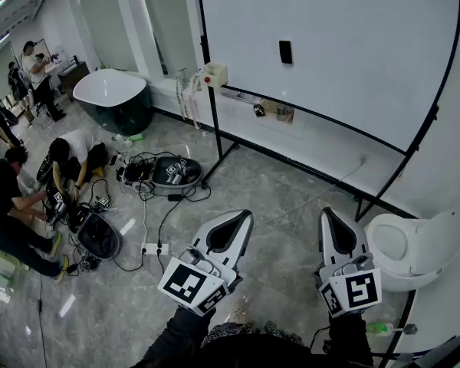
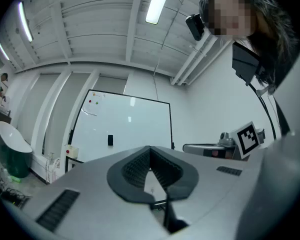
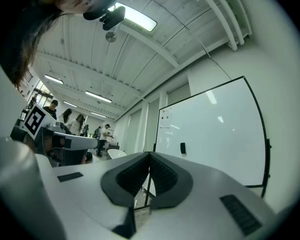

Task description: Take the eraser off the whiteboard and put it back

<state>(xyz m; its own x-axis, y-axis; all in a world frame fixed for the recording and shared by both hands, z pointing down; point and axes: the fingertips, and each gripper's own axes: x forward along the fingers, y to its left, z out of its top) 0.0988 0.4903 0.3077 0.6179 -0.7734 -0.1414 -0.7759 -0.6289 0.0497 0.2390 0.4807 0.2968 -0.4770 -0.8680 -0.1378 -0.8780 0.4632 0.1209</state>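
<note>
A small black eraser [image 1: 285, 51] sticks to the white face of the whiteboard [image 1: 345, 29], well ahead of both grippers. It also shows as a dark block in the left gripper view, eraser [image 2: 110, 140], and in the right gripper view, eraser [image 3: 183, 147]. My left gripper [image 1: 245, 215] and right gripper [image 1: 325, 212] are held side by side near the bottom of the head view, far short of the board. Both have their jaws closed tip to tip with nothing between them: left gripper [image 2: 150, 148], right gripper [image 3: 150, 154].
The whiteboard stands on a black frame [image 1: 215, 121] with a tray of small items [image 1: 268, 111]. A white toilet [image 1: 410, 244] sits at right, a dark green tub [image 1: 113, 98] at left. People crouch over gear and cables [image 1: 149, 179] on the floor at left.
</note>
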